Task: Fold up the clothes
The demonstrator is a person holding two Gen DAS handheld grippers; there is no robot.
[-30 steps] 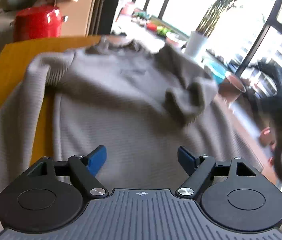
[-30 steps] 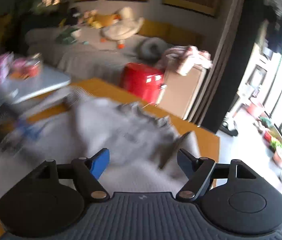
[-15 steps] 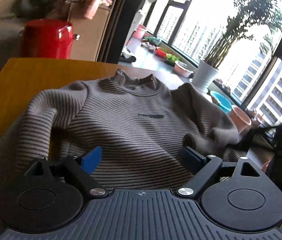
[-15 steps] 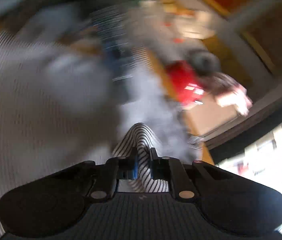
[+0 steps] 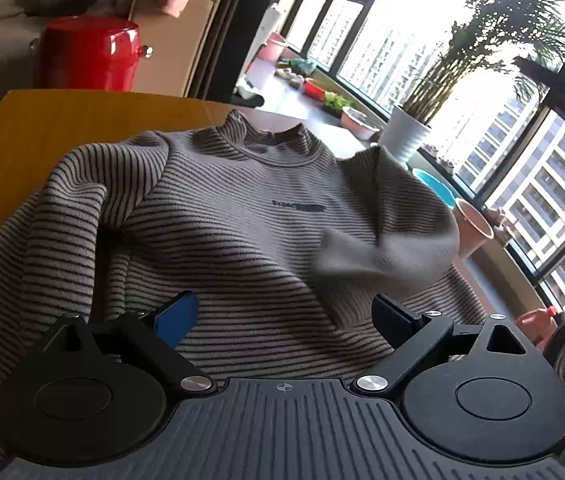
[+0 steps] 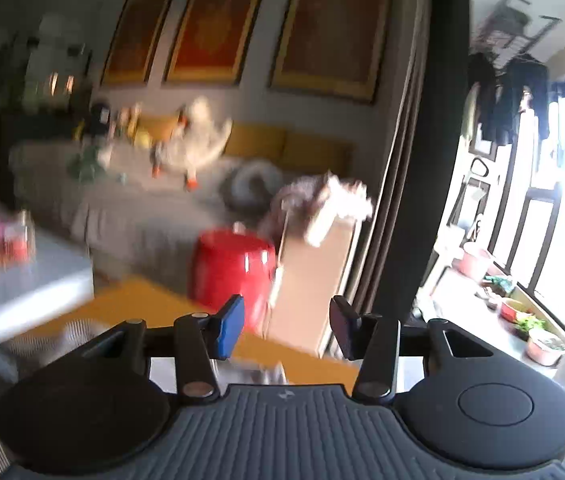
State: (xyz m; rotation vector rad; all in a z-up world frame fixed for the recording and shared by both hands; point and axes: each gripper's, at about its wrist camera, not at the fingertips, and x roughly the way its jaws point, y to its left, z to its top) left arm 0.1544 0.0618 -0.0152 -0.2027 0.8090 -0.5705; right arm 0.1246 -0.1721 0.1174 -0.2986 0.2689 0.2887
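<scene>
Spread flat on the orange-yellow wooden counter: a grey long-sleeved sweater with thin dark stripes and a ribbed mock neck, chest side up, a small dark label at its middle. Left of the sweater's body, one sleeve lying along the counter toward the near edge. Right of the body, the other sleeve folded in over the chest, its cuff blurred. Beyond the sweater's collar, off the counter, a shiny red round metal bin, and right of that bin a tan cardboard box with pinkish cloth heaped on top. Farther right of the sweater, a white ribbed planter by the tall windows.

Just in front of the sweater's hem, low over the fabric: left claw, blue-padded fingers spread wide apart, nothing between them.

In the right wrist view, heavily blurred: right claw raised above the sweater, fingers apart and empty, aimed toward the red bin and the grey sofa behind it. Only a striped scrap of the sweater visible at the lower left of that view, with a strip of the counter beyond it.
</scene>
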